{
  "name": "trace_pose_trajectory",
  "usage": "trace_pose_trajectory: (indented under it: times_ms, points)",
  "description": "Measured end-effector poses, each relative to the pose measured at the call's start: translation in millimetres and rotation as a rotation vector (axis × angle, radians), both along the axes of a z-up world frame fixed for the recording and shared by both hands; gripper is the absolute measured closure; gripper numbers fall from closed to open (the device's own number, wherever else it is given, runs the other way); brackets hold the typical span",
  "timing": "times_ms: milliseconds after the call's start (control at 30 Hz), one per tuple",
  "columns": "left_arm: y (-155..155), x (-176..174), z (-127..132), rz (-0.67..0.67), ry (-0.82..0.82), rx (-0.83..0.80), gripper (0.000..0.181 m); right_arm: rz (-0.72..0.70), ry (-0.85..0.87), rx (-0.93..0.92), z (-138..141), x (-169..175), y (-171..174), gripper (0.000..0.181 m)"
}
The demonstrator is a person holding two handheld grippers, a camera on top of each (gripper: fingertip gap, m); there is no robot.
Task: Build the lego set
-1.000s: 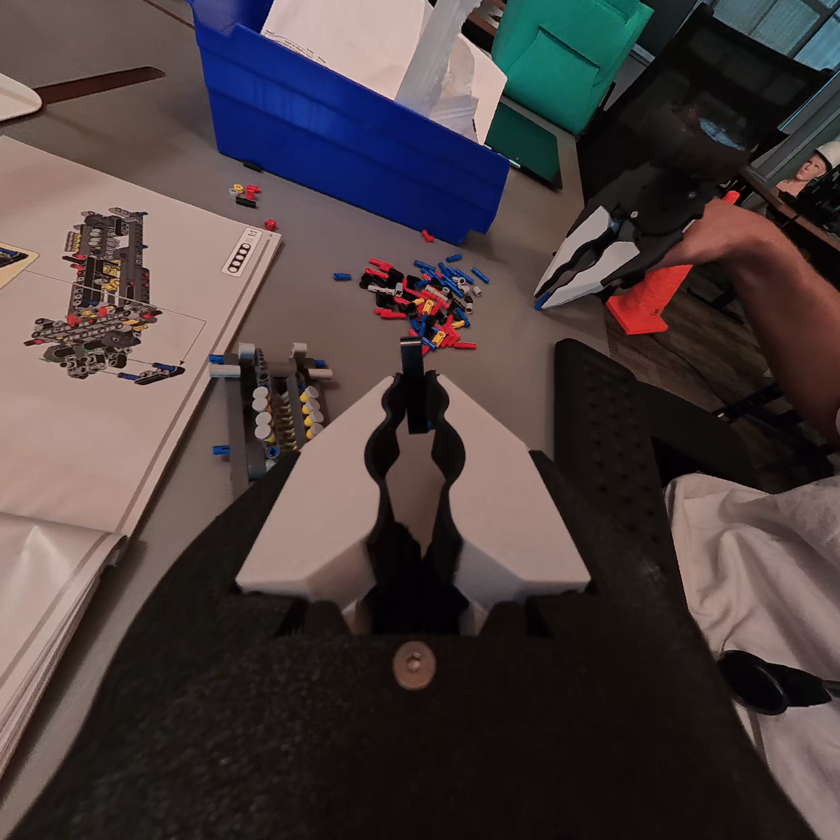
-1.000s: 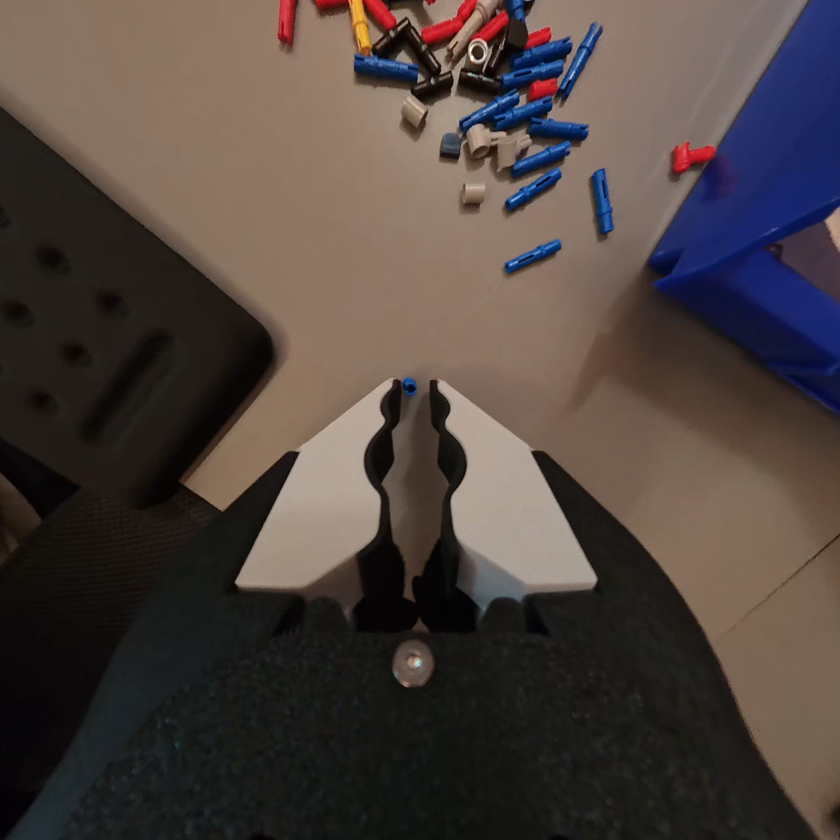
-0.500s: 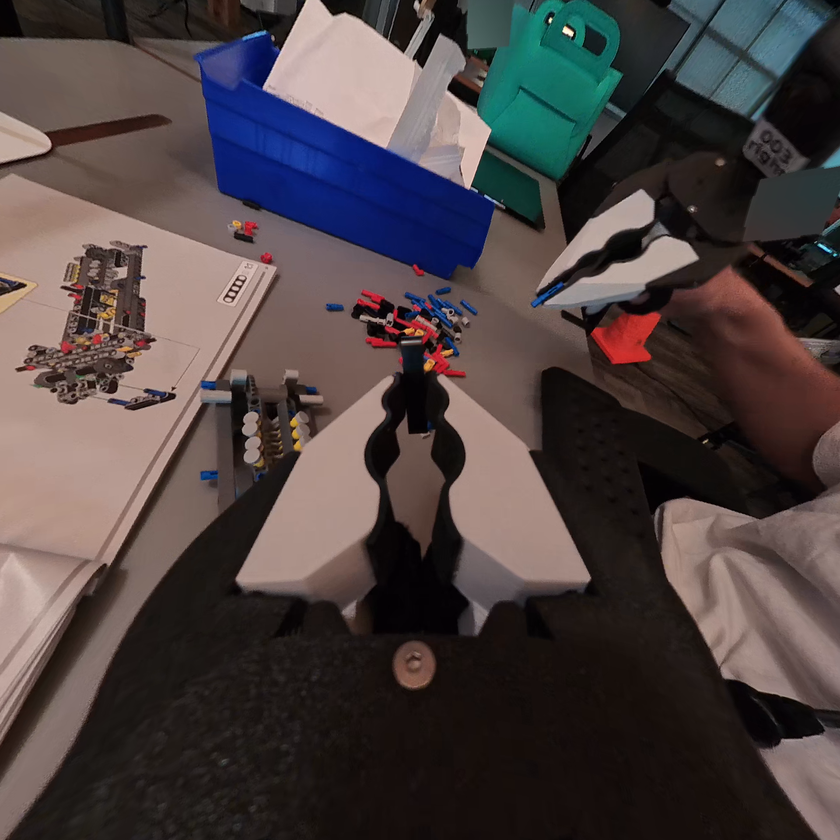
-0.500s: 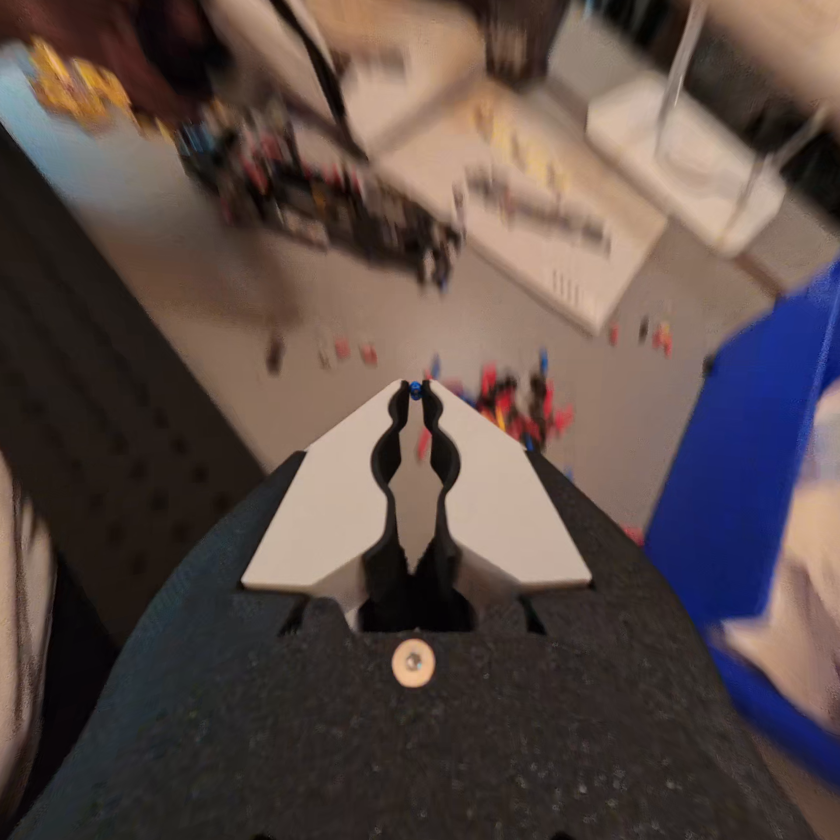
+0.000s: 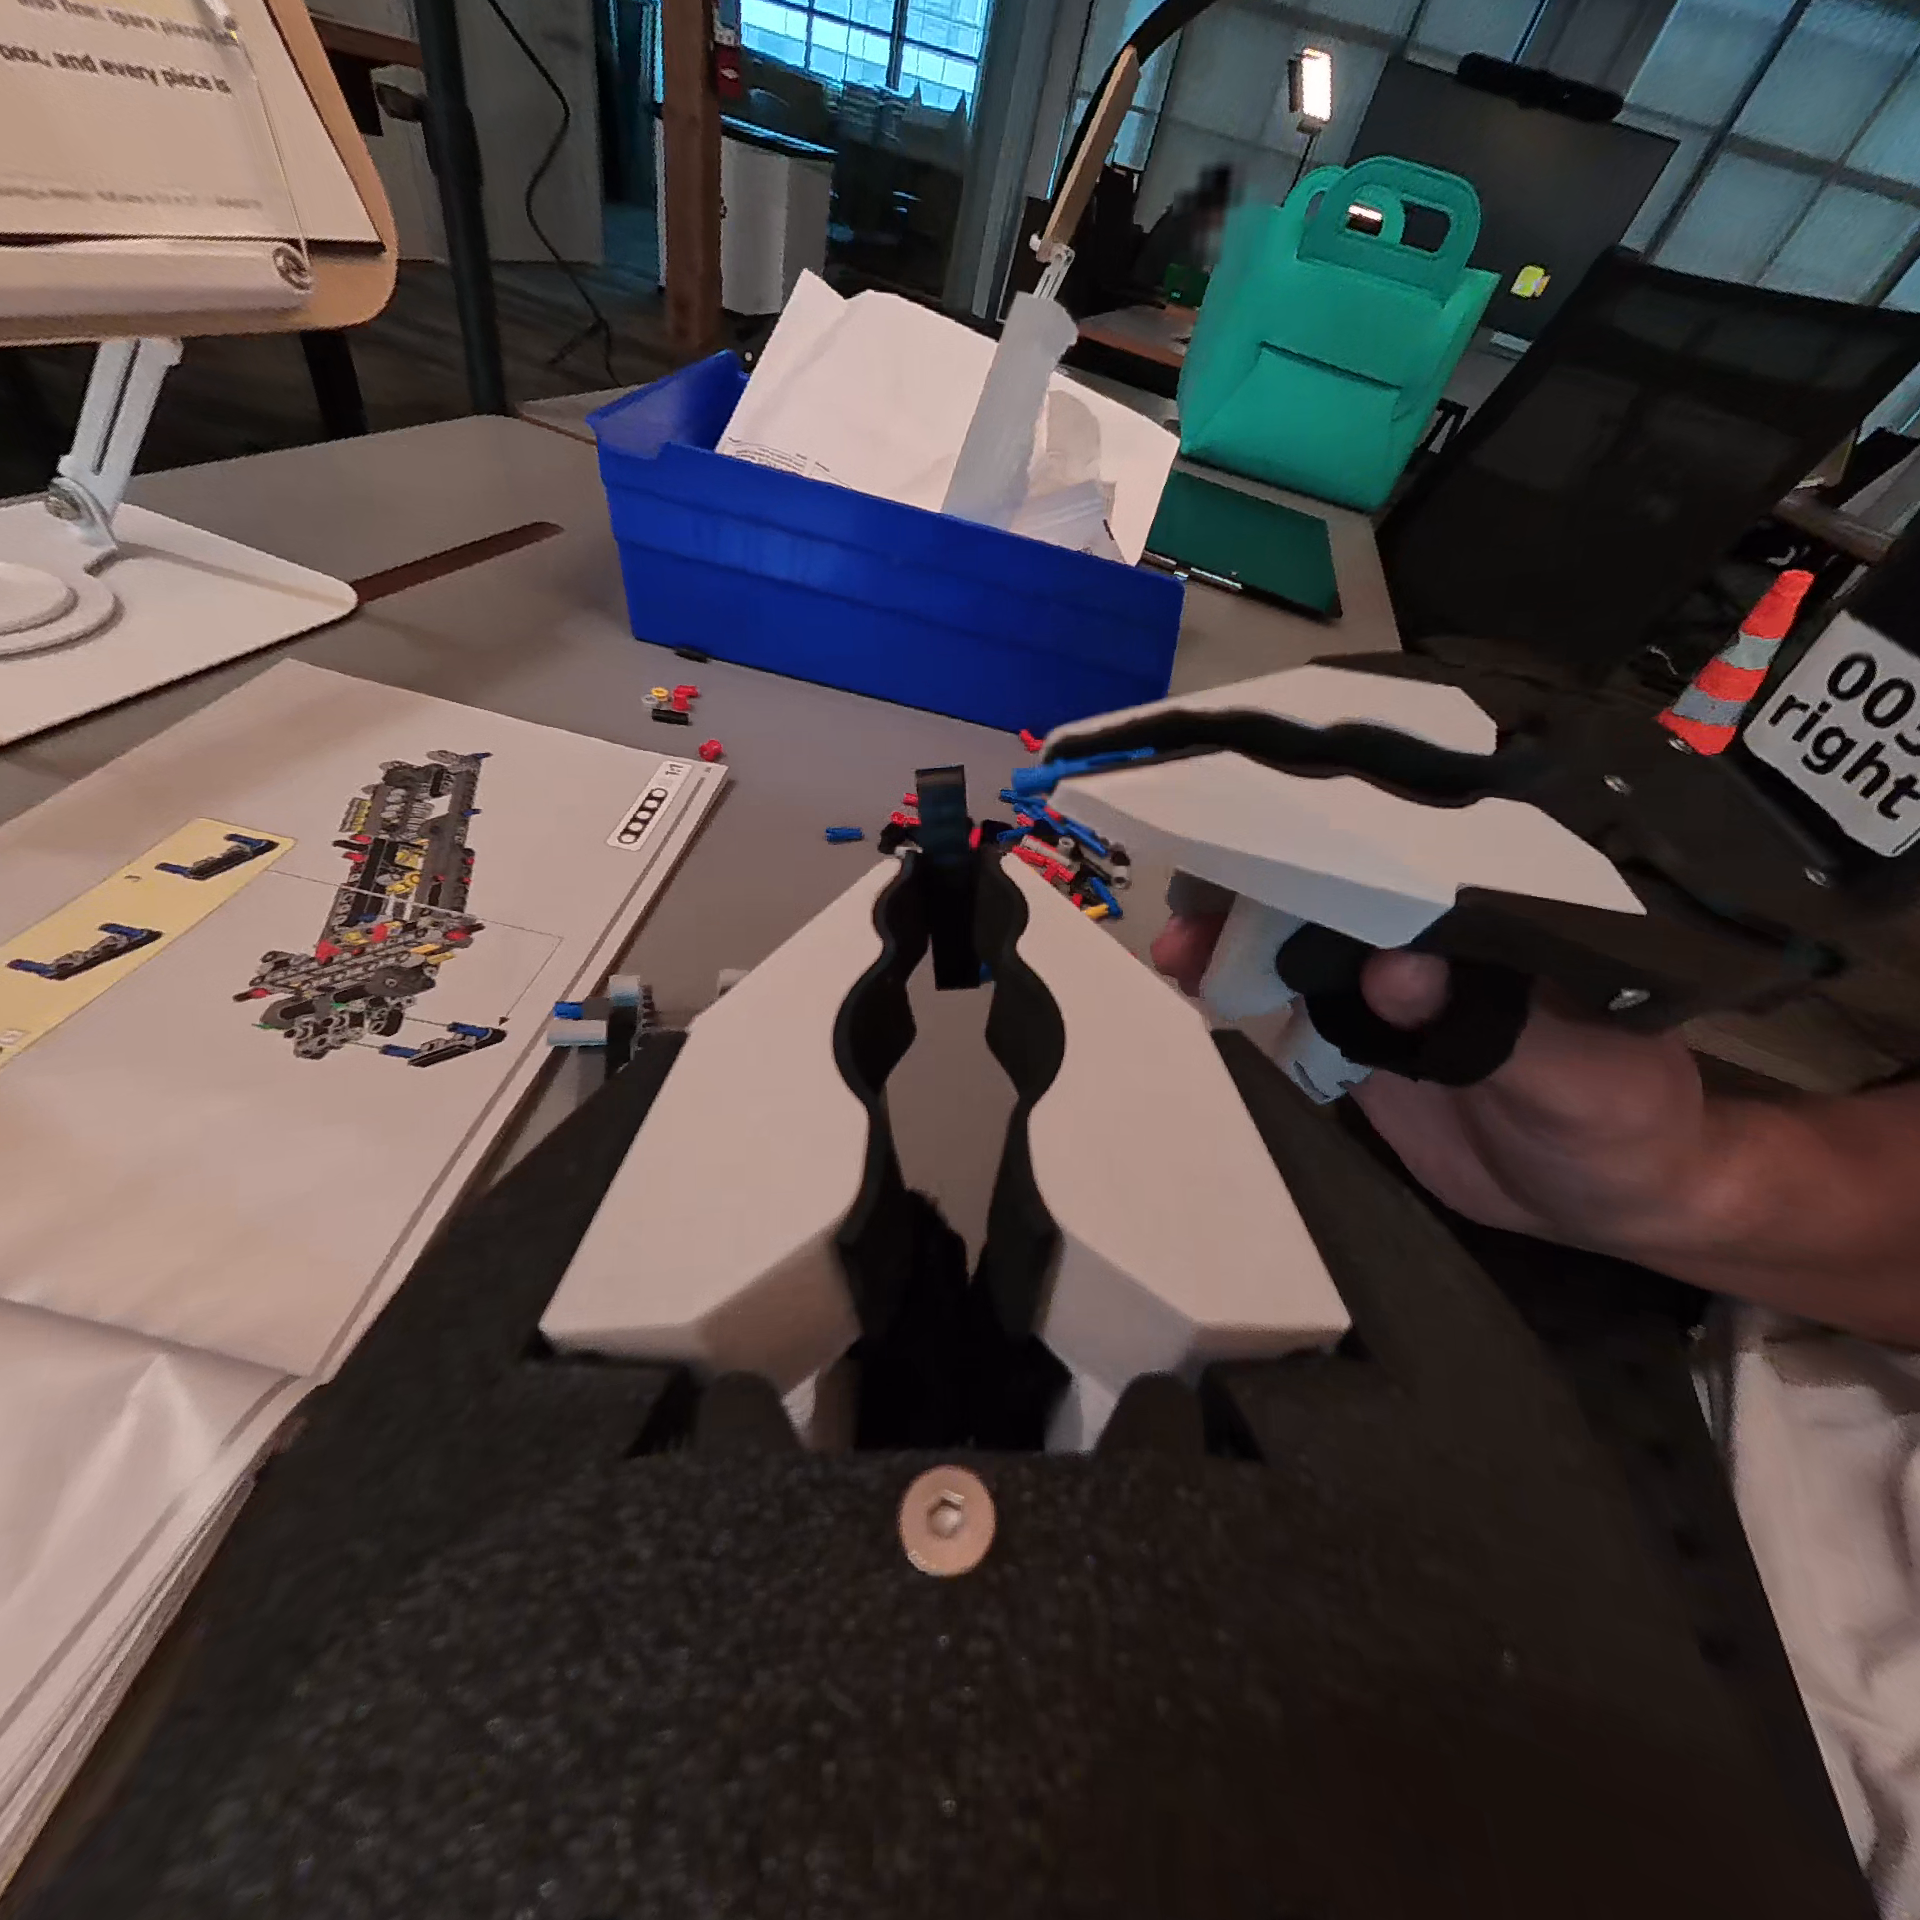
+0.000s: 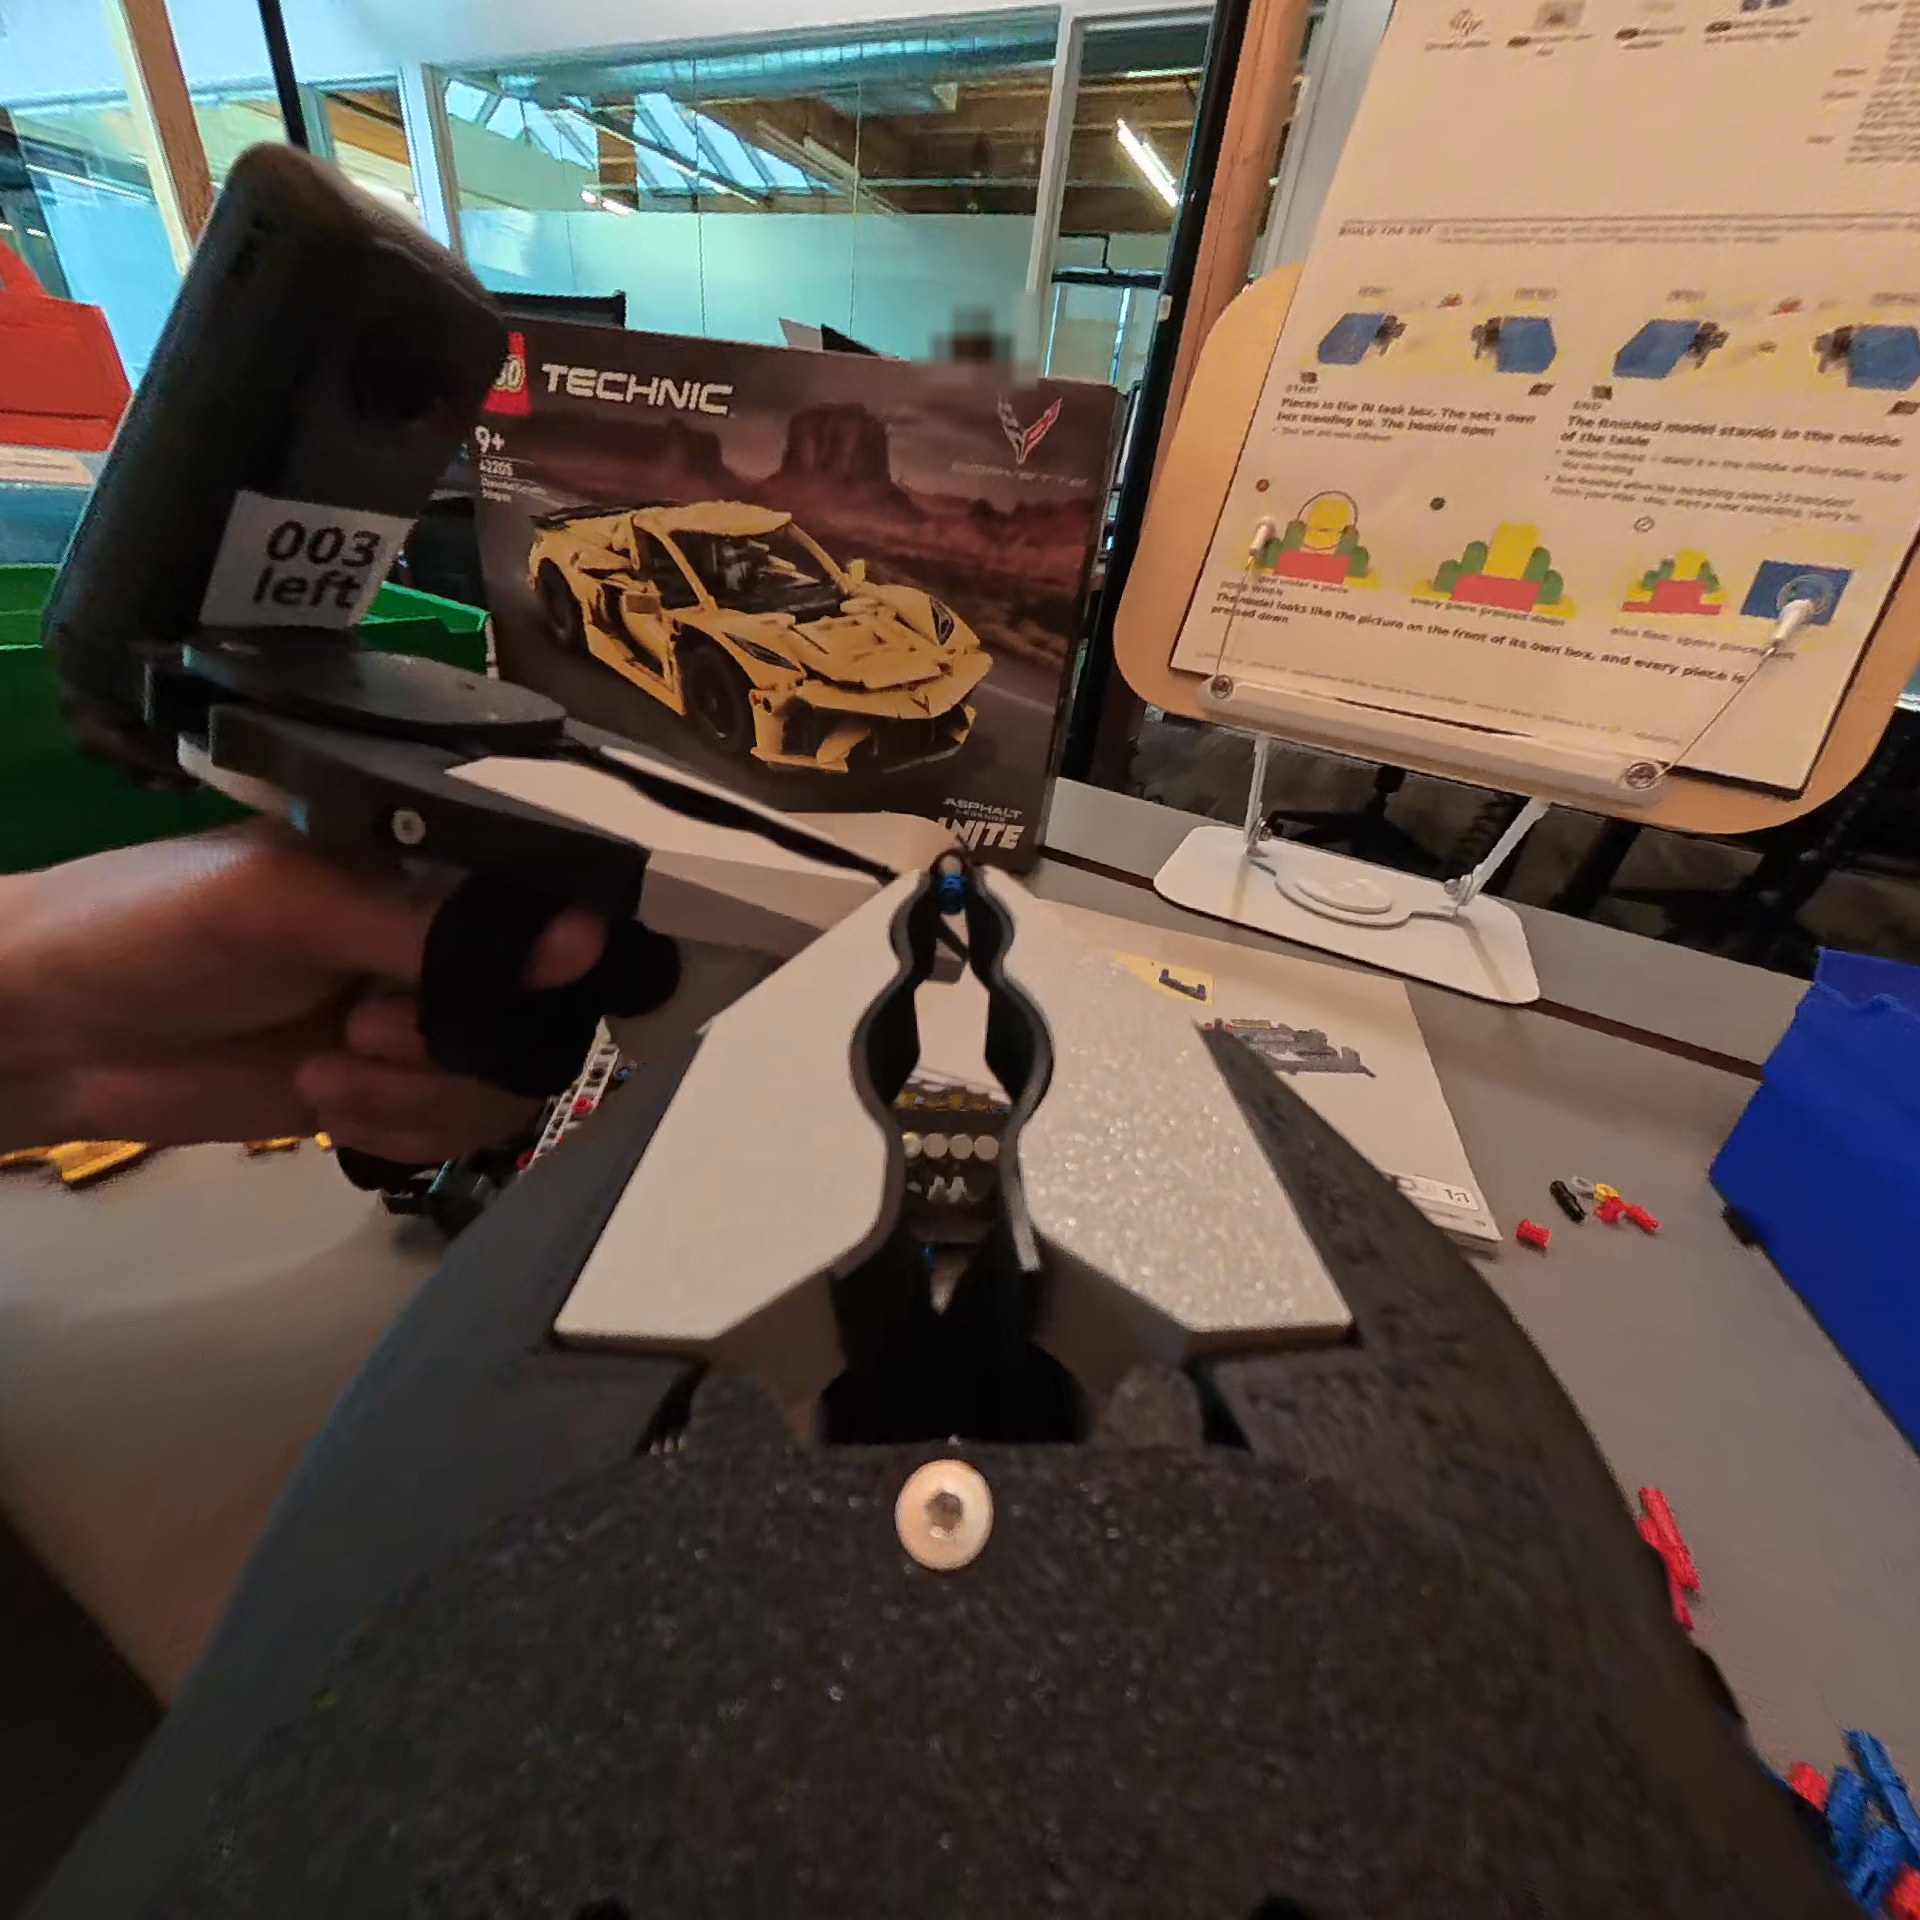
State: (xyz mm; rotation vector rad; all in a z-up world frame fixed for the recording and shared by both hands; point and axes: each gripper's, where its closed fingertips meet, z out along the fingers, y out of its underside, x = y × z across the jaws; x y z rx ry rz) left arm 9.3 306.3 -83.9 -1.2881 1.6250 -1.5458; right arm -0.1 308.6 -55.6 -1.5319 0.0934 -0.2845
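Tongs (image 5: 943,883) pinch dark beam (image 5: 948,831), seemingly upright.

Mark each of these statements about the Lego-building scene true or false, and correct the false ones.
1. The left hand-held gripper is shut on a dark beam. True.
2. The right hand-held gripper is open and holds nothing. False: it is shut on a small blue pin.
3. The blue bin holds white paper. True.
4. The instruction booklet lies closed. False: it lies open at a build diagram.
5. The set's box stands upright behind the table. True.
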Motion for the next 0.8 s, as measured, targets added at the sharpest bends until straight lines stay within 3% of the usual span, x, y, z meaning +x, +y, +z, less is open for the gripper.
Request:
trace_pose_trajectory:
  times_ms: [567,800]
  points:
    - [-11,3,4,0.046,-0.046,-0.018,0.174,-0.005,0.025,0.037,-2,5,1,0.178]
    - [-1,4,2,0.165,-0.147,0.365,0.174,0.022,0.063,0.031,-4,4,1,0.178]
